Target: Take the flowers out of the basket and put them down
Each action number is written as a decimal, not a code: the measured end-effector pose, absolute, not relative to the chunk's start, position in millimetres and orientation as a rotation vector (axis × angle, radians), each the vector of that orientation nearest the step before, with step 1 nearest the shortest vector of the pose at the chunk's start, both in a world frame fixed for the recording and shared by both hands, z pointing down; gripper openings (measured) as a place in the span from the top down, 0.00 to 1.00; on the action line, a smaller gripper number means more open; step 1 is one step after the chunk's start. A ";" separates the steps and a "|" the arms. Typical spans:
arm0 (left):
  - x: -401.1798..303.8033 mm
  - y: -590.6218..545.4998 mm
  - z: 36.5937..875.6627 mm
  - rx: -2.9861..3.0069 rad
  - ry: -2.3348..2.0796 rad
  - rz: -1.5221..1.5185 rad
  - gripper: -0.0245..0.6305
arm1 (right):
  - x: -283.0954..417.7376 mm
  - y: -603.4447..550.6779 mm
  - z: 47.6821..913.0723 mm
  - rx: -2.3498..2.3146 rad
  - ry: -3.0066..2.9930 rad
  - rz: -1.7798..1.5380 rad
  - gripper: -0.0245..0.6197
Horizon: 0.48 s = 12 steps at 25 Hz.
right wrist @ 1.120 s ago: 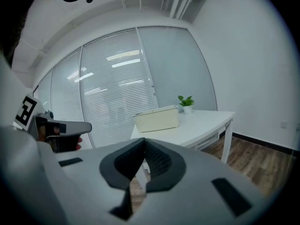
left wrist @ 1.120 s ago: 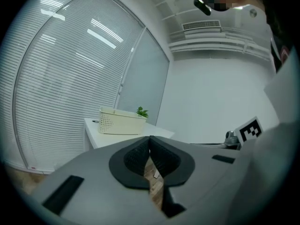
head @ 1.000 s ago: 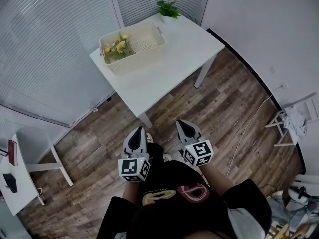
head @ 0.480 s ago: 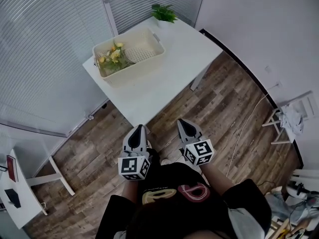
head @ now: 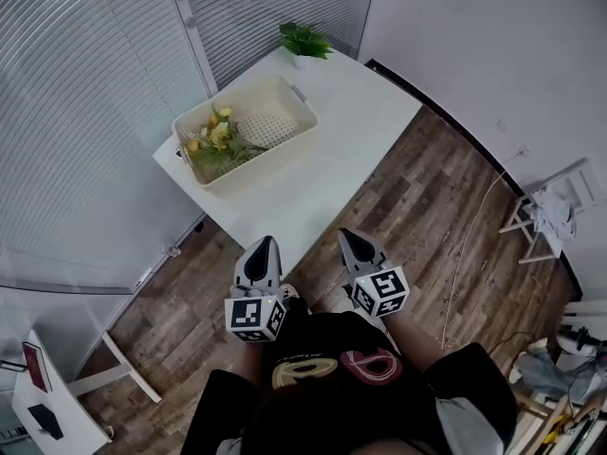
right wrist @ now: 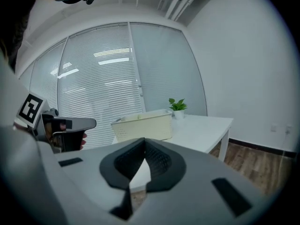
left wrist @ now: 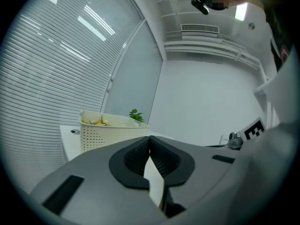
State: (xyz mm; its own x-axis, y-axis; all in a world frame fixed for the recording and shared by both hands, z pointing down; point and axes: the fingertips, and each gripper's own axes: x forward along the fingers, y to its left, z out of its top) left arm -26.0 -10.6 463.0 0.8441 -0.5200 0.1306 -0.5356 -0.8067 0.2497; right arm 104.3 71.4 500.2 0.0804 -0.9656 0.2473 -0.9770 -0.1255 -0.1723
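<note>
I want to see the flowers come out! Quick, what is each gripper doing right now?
Left gripper: jaws closed, holding nothing.
Right gripper: jaws closed, holding nothing.

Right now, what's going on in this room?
A person stands short of the white rectangular table with a left hand-held gripper and a right hand-held gripper, both shut and empty. The yellow flowers lie in the cream perforated plastic basket on the table, untouched.
</note>
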 end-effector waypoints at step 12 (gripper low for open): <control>-32.7 -67.0 464.6 2.746 -0.726 0.063 0.94 | 94.2 31.1 503.0 2.311 -1.982 0.483 0.95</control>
State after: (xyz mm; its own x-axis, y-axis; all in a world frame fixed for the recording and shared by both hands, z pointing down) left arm -32.7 -67.0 464.6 0.8714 -0.4762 0.1177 -0.4894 -0.8275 0.2751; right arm 94.2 31.1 503.0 0.1250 -0.9540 0.2725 -0.9724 -0.1724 -0.1574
